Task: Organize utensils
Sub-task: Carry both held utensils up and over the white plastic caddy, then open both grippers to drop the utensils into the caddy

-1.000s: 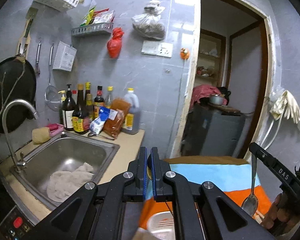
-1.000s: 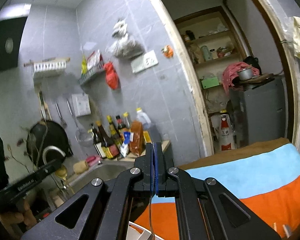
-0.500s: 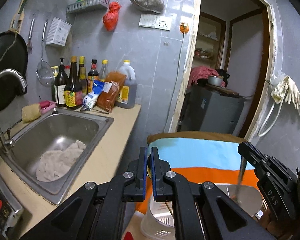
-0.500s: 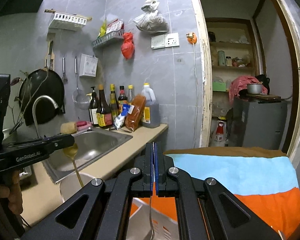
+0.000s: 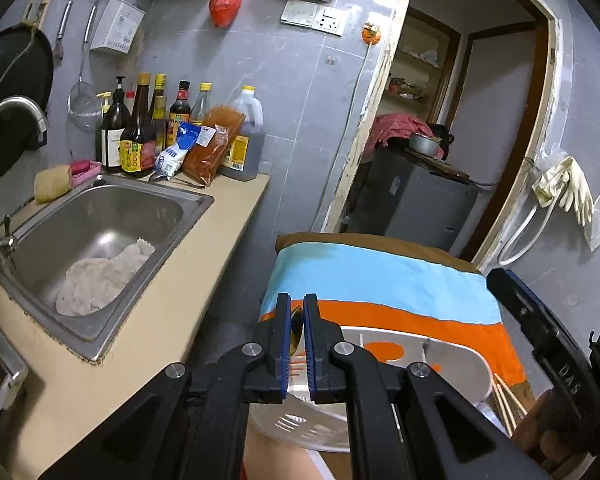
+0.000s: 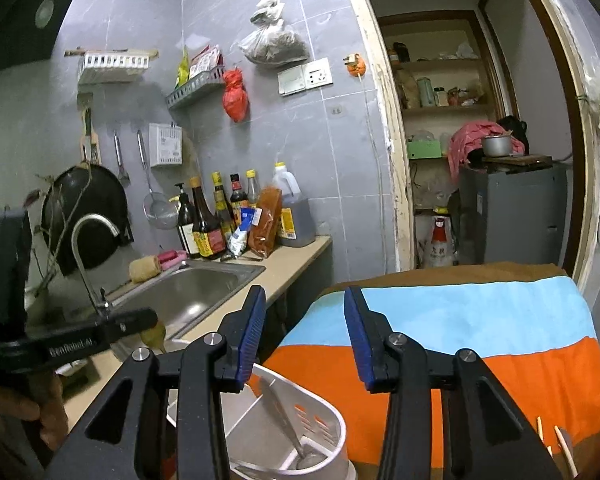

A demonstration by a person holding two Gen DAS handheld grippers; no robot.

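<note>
The left tool (image 5: 296, 322) pinches a spoon (image 5: 295, 330) between its pads, above the white holder (image 5: 300, 426). The right tool (image 6: 305, 332) is spread wide over that holder (image 6: 328, 432), where a second spoon (image 6: 290, 426) leans inside. Chopsticks (image 5: 507, 402) lie beside it on the striped cloth (image 6: 480, 320).

Both your wrist cameras look forward and slightly down from close above the white holder (image 6: 300, 432). They share the sink (image 5: 100, 216) at left, the striped cloth (image 6: 480, 332) and the far doorway.

Black claw (image 6: 304, 332) w/ blue pads (image 6: 250, 330), silver screws (image 6: 212, 338), white lettering.
</note>
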